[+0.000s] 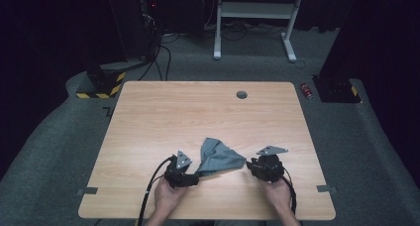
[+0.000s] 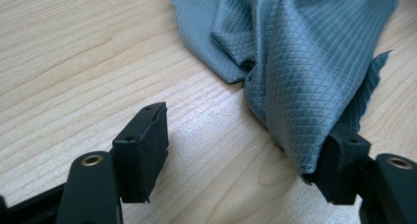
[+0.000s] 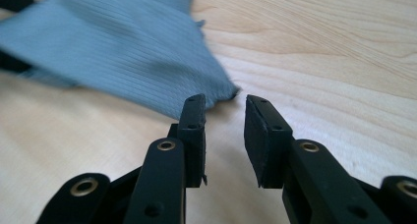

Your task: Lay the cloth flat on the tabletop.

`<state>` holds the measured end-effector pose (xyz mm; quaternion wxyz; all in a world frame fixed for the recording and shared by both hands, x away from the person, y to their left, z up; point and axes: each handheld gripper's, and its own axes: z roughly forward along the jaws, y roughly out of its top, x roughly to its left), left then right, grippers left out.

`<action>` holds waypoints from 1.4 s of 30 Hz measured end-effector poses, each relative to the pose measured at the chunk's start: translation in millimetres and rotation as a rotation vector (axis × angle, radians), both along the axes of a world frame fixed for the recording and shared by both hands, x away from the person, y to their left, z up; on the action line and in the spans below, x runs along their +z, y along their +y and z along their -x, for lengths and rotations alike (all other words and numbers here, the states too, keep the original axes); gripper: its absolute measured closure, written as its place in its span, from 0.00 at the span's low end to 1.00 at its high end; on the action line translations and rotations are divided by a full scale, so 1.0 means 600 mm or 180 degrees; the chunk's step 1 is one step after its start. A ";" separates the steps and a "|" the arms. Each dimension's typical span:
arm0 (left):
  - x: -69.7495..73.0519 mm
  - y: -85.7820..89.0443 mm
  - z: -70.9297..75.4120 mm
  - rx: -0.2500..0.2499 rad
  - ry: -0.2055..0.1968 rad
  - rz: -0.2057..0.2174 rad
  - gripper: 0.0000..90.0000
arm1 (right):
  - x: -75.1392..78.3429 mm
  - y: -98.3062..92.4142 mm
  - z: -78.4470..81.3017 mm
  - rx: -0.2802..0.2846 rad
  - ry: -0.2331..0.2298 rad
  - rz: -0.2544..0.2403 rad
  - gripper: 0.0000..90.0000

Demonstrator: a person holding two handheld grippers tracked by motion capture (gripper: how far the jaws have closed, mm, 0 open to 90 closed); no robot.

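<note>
Cloth (image 1: 218,157) is lying crumpled at the desk's (image 1: 163,112) six o'clock; my left claw (image 2: 236,150) is gaping beside one corner, right claw (image 3: 225,130) released. Next I am judging a re-grip necessary.

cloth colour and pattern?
Grey-blue cloth, woven in a fine diamond grid; clearest in the left gripper view.

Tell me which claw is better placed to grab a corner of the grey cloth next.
Right, probably. The right claw stands open with a corner of the grey cloth just ahead of its tips. The left claw is open too, but the cloth only drapes against one finger, not between them.
</note>
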<state>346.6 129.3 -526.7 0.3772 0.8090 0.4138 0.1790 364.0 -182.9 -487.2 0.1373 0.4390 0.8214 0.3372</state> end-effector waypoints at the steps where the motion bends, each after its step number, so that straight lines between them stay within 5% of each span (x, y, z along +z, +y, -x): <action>1: 0.000 0.000 0.000 -0.0001 0.0001 0.0000 0.34 | 0.004 0.001 0.010 0.0038 -0.0046 0.0003 0.77; 6: 0.000 0.000 0.000 0.0000 0.0000 0.0000 0.34 | 0.018 0.034 0.041 0.0468 -0.0226 0.0134 0.72; 10: 0.000 0.000 0.000 0.0000 0.0004 -0.0001 0.34 | 0.006 0.074 0.029 0.0532 -0.0290 0.0258 0.56; 14: 0.000 0.000 0.000 0.0000 0.0004 -0.0003 0.34 | -0.009 0.104 0.012 0.0566 -0.0241 0.0372 0.52; 17: 0.000 0.000 0.000 -0.0006 -0.0002 -0.0013 0.34 | -0.022 0.126 0.002 0.0678 -0.0199 0.0589 0.67; 22: 0.000 0.002 0.000 -0.0044 0.0000 -0.0009 0.34 | -0.021 0.129 -0.008 0.0746 -0.0121 0.0584 0.98; 26: 0.001 0.002 0.001 -0.0044 0.0005 -0.0008 0.35 | 0.004 0.114 -0.011 0.0642 -0.0250 0.0418 1.00; 32: 0.014 0.004 -0.010 -0.0078 0.0146 -0.0157 0.38 | 0.042 0.104 -0.020 0.0608 -0.0405 0.0384 0.99; 35: 0.022 0.007 -0.013 -0.0081 0.0111 -0.0211 0.39 | 0.043 0.106 -0.027 0.0648 -0.0314 0.0290 0.82; 37: 0.030 0.012 -0.017 -0.0064 0.0081 -0.0260 0.40 | 0.033 0.113 -0.029 0.0686 -0.0245 0.0366 0.71; 42: 0.054 0.034 -0.037 0.0077 -0.0017 -0.0387 0.41 | 0.001 0.130 -0.032 0.0685 -0.0103 0.0572 0.64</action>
